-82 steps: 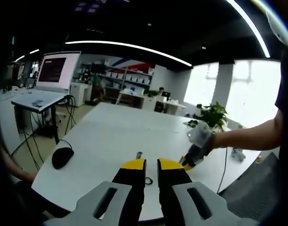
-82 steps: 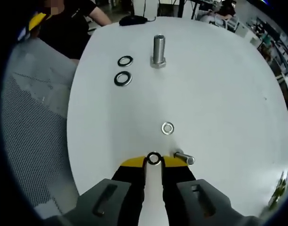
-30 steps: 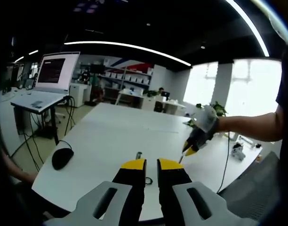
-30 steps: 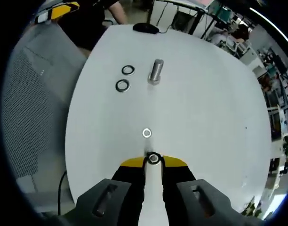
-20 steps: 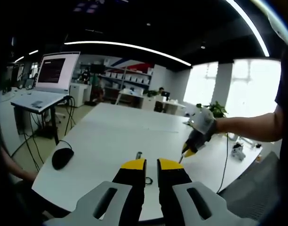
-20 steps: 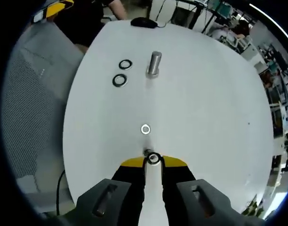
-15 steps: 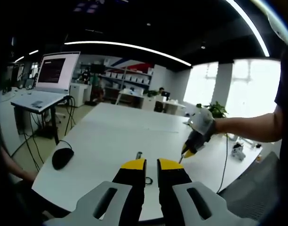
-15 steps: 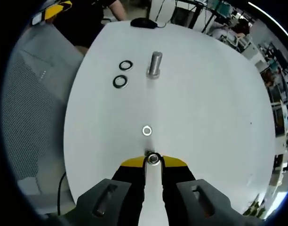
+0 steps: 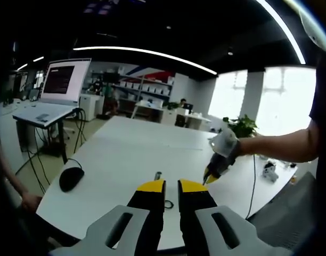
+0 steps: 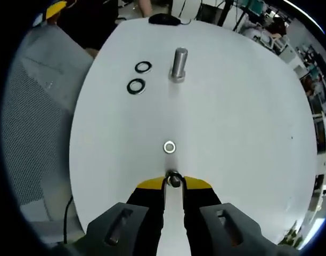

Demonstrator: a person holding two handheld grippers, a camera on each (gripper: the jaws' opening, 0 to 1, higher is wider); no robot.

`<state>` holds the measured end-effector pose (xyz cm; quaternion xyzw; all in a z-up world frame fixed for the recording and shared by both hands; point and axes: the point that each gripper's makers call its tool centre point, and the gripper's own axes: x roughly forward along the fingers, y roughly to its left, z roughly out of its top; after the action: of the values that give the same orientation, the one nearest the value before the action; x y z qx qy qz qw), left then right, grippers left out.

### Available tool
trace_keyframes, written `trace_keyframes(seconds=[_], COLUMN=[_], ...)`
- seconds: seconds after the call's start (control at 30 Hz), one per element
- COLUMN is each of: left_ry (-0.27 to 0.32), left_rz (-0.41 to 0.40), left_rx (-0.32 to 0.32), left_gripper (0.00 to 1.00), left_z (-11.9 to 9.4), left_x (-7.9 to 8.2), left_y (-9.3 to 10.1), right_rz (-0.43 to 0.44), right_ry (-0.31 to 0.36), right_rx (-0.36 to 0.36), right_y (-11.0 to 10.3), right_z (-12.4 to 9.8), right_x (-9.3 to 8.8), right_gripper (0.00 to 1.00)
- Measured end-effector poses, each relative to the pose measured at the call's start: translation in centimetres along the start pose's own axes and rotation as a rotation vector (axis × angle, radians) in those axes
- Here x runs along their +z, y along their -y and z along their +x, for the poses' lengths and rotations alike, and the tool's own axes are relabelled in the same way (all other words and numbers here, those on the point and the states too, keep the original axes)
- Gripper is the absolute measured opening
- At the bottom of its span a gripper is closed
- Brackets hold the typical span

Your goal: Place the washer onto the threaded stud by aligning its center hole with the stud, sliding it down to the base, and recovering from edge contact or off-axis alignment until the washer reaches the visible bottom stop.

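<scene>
In the right gripper view, the small dark ring-shaped metal washer is sitting between the yellow tips of the right tongs, and whatever lies beneath it is being hidden, so its seating cannot be told. The black computer mouse at the top centre is being blurred by the lens. In the left gripper view, the thin grey upright stud just above the left tongs is too small to make out its thread. The far right tongs, at centre right, are too small to show what they are gripping. The round white desk is being cut off at the lower edge.
</scene>
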<state>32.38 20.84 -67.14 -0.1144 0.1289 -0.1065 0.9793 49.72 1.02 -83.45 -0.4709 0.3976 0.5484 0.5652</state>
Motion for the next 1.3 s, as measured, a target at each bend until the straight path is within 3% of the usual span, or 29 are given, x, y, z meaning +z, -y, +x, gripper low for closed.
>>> trace_keyframes(seconds=[0.47, 0.83, 0.93, 1.1, 1.23, 1.3], left_ry=[0.010, -0.013, -0.008, -0.020, -0.038, -0.021], left_rz=[-0.019, -0.005, -0.009, 0.002, 0.018, 0.004], left_rx=[0.017, 0.023, 0.027, 0.023, 0.018, 0.034], left_gripper=[0.08, 0.08, 0.08, 0.08, 0.08, 0.08], left_z=[-0.1, -0.2, -0.2, -0.2, -0.2, -0.2], left_x=[0.1, -0.3, -0.3, -0.5, -0.9, -0.6], left_y=[-0.3, -0.4, -0.5, -0.4, -0.3, -0.4], right_rz=[0.021, 0.020, 0.012, 0.039, 0.014, 0.053], right_ry=[-0.009, -0.015, -0.007, 0.068, 0.068, 0.066], right_rx=[0.038, 0.039, 0.022, 0.020, 0.039, 0.072], right_y=[-0.1, -0.3, 0.0, 0.0, -0.5, -0.5], right_z=[1.9, 2.1, 1.8, 1.4, 1.8, 2.2], right_x=[-0.2, -0.4, 0.1, 1.9, 3.0, 3.3], right_gripper=[0.14, 0.17, 0.22, 0.22, 0.22, 0.21])
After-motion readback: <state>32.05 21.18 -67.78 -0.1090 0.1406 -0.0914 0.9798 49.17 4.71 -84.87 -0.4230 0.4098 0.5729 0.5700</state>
